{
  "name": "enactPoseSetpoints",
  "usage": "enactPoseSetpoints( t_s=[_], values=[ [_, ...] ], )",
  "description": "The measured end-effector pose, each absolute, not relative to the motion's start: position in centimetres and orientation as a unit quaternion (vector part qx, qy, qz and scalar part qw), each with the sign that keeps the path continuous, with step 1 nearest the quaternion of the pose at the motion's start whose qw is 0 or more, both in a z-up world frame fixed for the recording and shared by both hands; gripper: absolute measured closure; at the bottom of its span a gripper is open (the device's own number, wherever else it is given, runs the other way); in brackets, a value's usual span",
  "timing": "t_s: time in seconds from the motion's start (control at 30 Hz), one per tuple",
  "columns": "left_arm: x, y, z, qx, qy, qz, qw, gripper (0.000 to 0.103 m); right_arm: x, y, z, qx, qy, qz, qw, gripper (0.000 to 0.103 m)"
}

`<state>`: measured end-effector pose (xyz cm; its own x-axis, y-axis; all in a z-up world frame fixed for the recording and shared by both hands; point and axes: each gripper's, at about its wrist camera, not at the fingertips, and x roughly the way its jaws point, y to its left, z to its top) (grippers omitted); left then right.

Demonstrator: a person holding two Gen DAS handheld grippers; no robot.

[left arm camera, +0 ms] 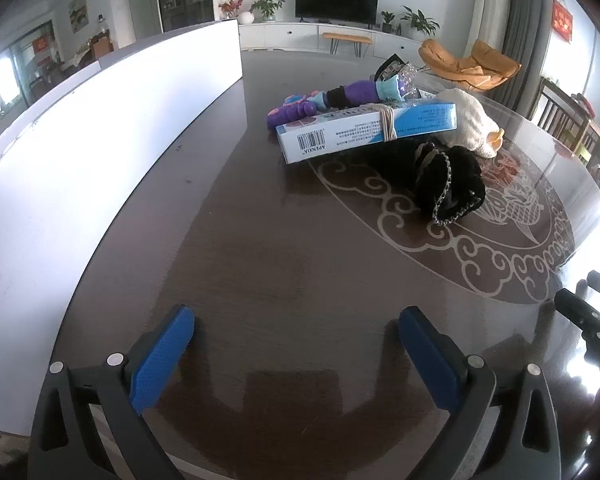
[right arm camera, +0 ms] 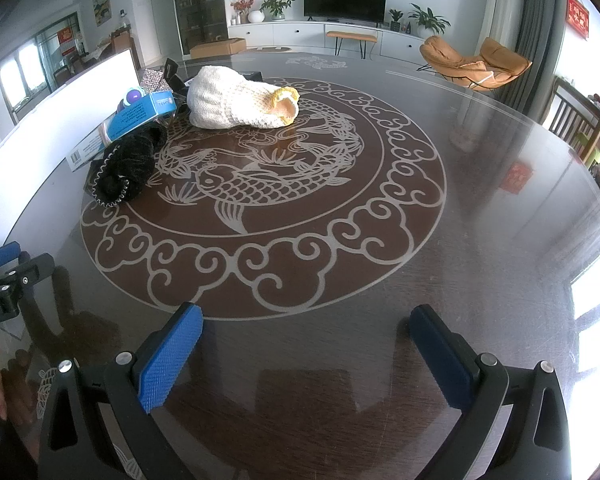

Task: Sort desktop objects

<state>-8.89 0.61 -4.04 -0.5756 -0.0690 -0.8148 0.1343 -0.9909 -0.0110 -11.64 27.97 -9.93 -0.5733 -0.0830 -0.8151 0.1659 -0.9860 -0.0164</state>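
Sorting looks not yet begun: both the left gripper [left arm camera: 296, 344] and right gripper [right arm camera: 306, 344] hover spread wide and empty, the heap led by a blue-and-white cardboard box [left arm camera: 364, 130] well ahead, needing a forward reach.

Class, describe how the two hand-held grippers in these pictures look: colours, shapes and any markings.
The left hand-held gripper and the right hand-held gripper look alike: black angular frames with silver round pins, each carrying two flat fingers faced with blue, finely textured pads. In the right wrist view, white lettering on the left one's black body seems to read "RobotAI".
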Motion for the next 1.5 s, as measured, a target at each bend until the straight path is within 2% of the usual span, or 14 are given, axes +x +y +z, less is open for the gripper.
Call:
enactPoseSetpoints(
  t_s=[0.13,0.27,0.33,0.53,0.57,0.63,0.67,0.7,0.77,1.1,1.13,1.2,1.3,1.5],
  values=[
    [-8.9,0.5,-4.0,0.456,0.037,-0.887,0.057,0.000,-11.9,27.9,-9.8,0.461,0.036,-0.884,0.068,0.000],
    [-9.0,0.7,-4.1,0.458,0.033,-0.886,0.060,0.000,-15.0,25.8,-8.5,0.467,-0.036,-0.871,0.150,0.000],
    [-9.0,0.7,-4.1,0.458,0.033,-0.886,0.059,0.000,-16.8,23.9,-7.6,0.456,-0.041,-0.871,0.179,0.000],
    [-8.9,0.6,-4.1,0.457,0.034,-0.887,0.057,0.000,-22.5,15.6,-7.6,0.456,0.038,-0.852,0.253,0.001],
    [-8.9,0.6,-4.1,0.457,0.035,-0.887,0.057,0.000,-22.9,14.5,-8.1,0.458,0.057,-0.849,0.257,0.010],
    [-8.9,0.6,-4.0,0.457,0.036,-0.887,0.057,0.000,-23.1,12.9,-8.9,0.460,0.086,-0.841,0.273,0.036],
    [-8.9,0.6,-4.0,0.457,0.036,-0.887,0.057,0.000,-23.0,12.5,-9.2,0.461,0.102,-0.837,0.276,0.056],
    [-8.9,0.6,-4.1,0.457,0.035,-0.887,0.057,0.000,-22.6,12.5,-9.2,0.452,0.114,-0.842,0.272,0.062],
    [-9.0,0.7,-4.1,0.458,0.034,-0.887,0.057,0.000,-21.5,13.5,-8.7,0.438,0.109,-0.850,0.274,0.063],
    [-9.0,0.7,-4.0,0.458,0.033,-0.886,0.058,0.000,-11.3,25.0,-8.5,0.425,0.114,-0.878,0.187,0.060],
    [-9.1,0.6,-4.0,0.458,0.033,-0.886,0.058,0.000,-11.0,26.0,-8.5,0.427,0.110,-0.879,0.180,0.058],
    [-9.1,0.6,-4.0,0.458,0.033,-0.886,0.057,0.000,-10.5,27.6,-8.6,0.431,0.098,-0.880,0.171,0.043],
    [-9.1,0.6,-4.0,0.458,0.034,-0.886,0.056,0.000,-10.2,28.5,-9.0,0.436,0.078,-0.882,0.163,0.030],
    [-9.1,0.8,-4.1,0.458,0.032,-0.886,0.058,0.000,-9.7,26.9,-9.4,0.437,0.097,-0.878,0.170,0.015]
  ],
)
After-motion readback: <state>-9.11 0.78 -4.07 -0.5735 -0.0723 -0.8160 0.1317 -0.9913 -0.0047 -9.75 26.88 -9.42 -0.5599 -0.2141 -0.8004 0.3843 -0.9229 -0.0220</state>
